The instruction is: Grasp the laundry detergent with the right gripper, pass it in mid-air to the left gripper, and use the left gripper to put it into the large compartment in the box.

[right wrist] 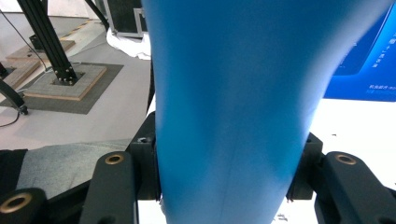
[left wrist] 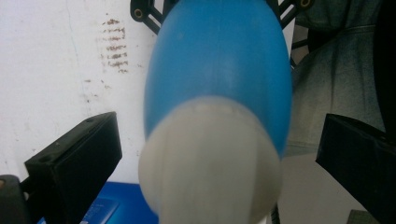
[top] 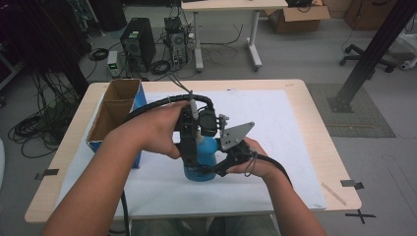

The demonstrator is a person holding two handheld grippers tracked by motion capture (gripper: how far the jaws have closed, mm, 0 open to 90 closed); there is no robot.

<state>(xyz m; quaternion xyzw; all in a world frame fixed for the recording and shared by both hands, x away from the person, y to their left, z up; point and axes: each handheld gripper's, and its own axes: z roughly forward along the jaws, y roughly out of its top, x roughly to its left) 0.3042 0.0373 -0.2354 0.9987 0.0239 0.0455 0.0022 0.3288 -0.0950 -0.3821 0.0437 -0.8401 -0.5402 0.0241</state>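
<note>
A blue bottle (top: 205, 150) with a white cap (left wrist: 210, 163) stands upright on the white mat (top: 275, 128) near the table's front middle. My right gripper (top: 211, 170) comes in from the right and is shut on the bottle's lower body (right wrist: 229, 93), a jaw pressed against each side. My left gripper (top: 190, 156) points down over the bottle from above. Its two jaws stand open on either side of the cap with a gap on each side. The blue body (left wrist: 219, 60) swells out below the cap.
An open cardboard box (top: 115, 110) with a blue side stands at the table's left, close to my left forearm. The wooden table edge (top: 324, 147) frames the mat. Cables, computer cases and a black frame post (top: 369, 54) lie beyond the table.
</note>
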